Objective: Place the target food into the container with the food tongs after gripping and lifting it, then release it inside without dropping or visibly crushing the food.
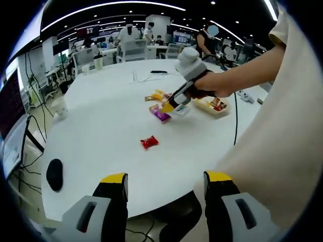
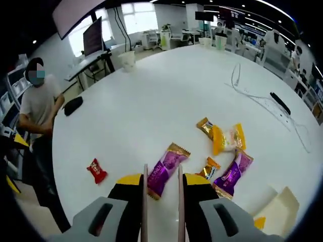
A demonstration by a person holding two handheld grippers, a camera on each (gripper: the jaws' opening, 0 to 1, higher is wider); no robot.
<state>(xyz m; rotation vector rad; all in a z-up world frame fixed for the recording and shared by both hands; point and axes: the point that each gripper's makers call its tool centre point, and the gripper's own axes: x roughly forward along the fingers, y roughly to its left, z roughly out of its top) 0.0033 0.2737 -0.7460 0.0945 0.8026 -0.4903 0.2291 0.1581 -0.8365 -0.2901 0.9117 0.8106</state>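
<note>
My right gripper (image 2: 161, 194), yellow-tipped and holding two thin metal tong blades (image 2: 145, 201) slightly apart, has nothing in it; the blades straddle the near end of a purple foil-wrapped candy bar (image 2: 165, 169) lying on the round white table (image 2: 151, 101), and I cannot tell if they touch it. Just beyond lie a second purple bar (image 2: 233, 174), a small orange wrapped sweet (image 2: 208, 167), a yellow packet (image 2: 227, 137) and a gold wrapped sweet (image 2: 204, 124). A small red wrapped candy (image 2: 96, 170) sits alone toward the table's near-left edge. A pale open container (image 2: 282, 204) lies by the right edge.

My left gripper (image 1: 164, 194) hangs wide apart and empty off the near table edge. Its view shows the container (image 1: 214, 106) holding some food, which the right gripper view leaves out.
</note>
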